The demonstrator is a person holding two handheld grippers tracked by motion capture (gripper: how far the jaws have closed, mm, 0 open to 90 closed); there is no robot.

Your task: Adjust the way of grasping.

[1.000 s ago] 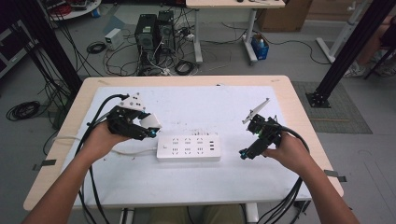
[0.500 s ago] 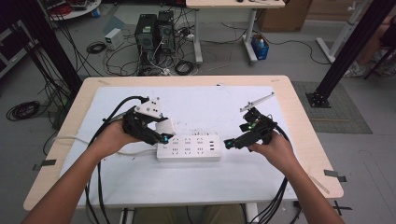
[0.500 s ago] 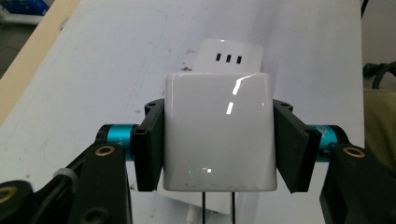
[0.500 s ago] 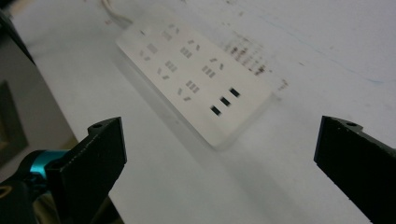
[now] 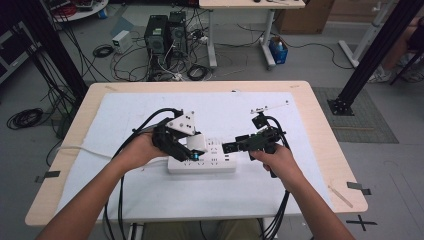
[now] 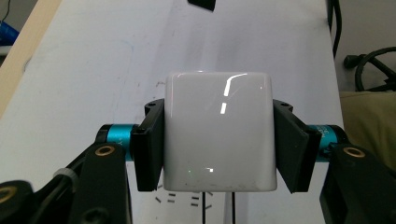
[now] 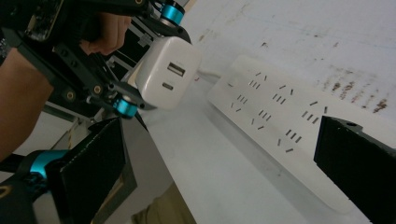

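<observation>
Charger [image 6: 218,133] clamped in left gripper [image 5: 182,147], over power strip [image 5: 202,160]

Glossy white plastic on the USB charger [image 6: 218,133], smooth enough to mirror the lights; matt black jaw pads and anodised blue metal collars on the left gripper [image 6: 219,144] clamping it. Just under the charger, smooth white plastic power strip [image 7: 280,121]; beneath that, scuffed matt white sheet [image 5: 220,112] over pale wood table [image 5: 330,145].

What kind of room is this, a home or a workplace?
Most likely a lab or workshop. Desktop computer towers stand on the floor among loose cables, black metal frame posts flank the table, and a person holds a wired left claw.
</observation>
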